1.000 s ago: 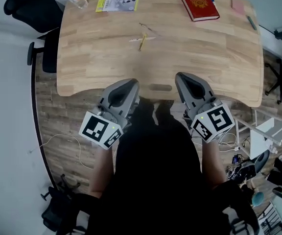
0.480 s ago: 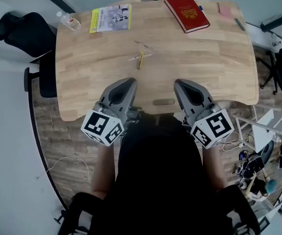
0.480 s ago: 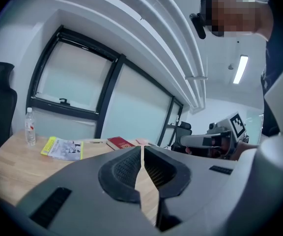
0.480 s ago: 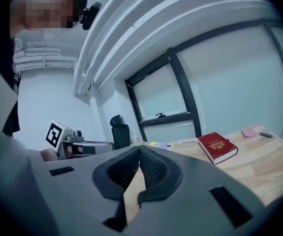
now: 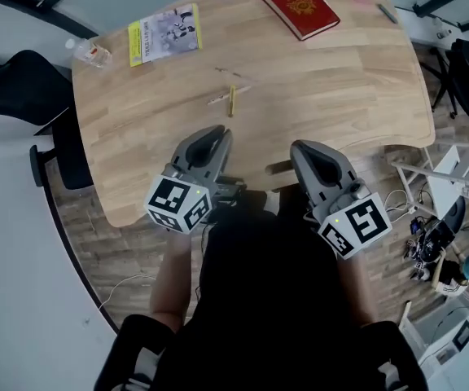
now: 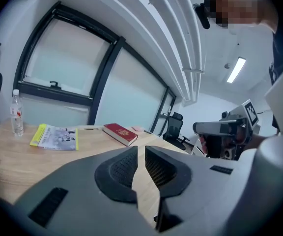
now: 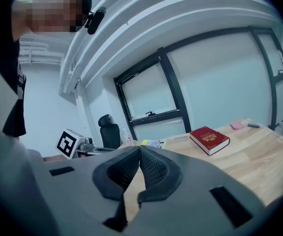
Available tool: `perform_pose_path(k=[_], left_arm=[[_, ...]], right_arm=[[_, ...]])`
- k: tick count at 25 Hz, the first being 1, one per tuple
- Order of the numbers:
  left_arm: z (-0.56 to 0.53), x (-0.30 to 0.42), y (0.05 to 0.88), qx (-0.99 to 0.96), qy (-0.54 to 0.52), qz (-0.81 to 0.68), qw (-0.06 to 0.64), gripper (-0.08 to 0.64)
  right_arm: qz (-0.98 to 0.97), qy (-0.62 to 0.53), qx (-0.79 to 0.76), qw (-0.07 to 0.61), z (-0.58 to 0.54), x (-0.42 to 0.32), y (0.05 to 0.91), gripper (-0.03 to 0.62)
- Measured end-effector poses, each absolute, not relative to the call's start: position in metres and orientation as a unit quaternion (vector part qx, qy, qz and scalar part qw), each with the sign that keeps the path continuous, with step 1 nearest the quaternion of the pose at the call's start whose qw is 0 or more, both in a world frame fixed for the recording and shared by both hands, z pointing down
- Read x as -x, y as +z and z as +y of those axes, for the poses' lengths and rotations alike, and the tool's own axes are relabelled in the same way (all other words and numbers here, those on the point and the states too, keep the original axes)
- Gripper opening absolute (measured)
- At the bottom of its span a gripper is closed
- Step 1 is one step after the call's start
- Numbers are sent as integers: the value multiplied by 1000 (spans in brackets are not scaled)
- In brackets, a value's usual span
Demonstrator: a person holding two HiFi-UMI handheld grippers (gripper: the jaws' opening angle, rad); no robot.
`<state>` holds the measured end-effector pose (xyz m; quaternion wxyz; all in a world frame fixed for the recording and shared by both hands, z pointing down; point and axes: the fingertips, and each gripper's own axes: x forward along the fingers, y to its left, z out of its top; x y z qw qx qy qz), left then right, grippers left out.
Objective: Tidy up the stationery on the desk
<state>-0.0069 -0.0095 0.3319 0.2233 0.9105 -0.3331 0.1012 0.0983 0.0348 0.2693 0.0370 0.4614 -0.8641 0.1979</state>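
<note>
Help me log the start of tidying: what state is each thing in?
red book: closed, lying flat
booklet: closed, lying flat
water bottle: upright, capped
pencil: lying flat, mid-desk
left gripper: jaws shut, empty
right gripper: jaws shut, empty

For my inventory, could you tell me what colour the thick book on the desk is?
The book is red, clearest in the head view.

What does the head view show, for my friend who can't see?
From above, a person holds the left gripper and right gripper, both shut, at the near edge of a wooden desk. Beyond lie a pencil, a red book and a yellow booklet.
</note>
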Motion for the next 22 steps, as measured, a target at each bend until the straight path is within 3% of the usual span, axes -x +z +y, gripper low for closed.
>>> perform_pose_path(k=[9, 13, 22], left_arm=[[-43, 5, 388, -894, 138, -347, 247, 47], [-52, 0, 428, -888, 180, -345, 244, 111], [-75, -13, 481, -871, 232, -354, 252, 153]], right_arm=[[-849, 235, -471, 54, 20, -97, 292, 21], [-844, 242, -475, 62, 8, -99, 298, 21], [-842, 256, -469, 72, -6, -101, 309, 21]])
